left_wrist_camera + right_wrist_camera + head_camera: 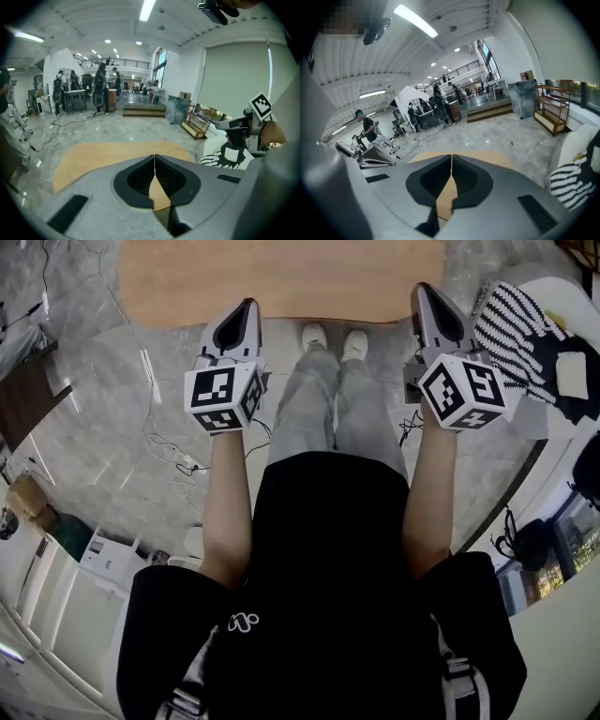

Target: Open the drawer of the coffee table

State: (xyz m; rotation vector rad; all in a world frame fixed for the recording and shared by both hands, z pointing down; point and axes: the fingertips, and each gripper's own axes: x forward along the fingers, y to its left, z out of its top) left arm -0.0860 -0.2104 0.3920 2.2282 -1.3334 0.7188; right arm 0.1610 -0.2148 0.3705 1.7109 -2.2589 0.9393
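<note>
The coffee table (281, 277) shows its light wooden top across the upper middle of the head view; no drawer is visible in any view. My left gripper (247, 306) is held over the table's near edge on the left, jaws shut with nothing between them. My right gripper (422, 289) hangs at the table's near right corner, also shut and empty. In the left gripper view the shut left gripper (154, 157) points over the table top (93, 159). In the right gripper view the right gripper (451, 157) points at the table top (497, 157).
A white seat (562, 296) with a black-and-white striped cushion (511, 329) stands right of the table. Cables and a power strip (187, 463) lie on the marble floor at the left. My own legs and shoes (328, 338) stand just before the table. People and equipment fill the far hall.
</note>
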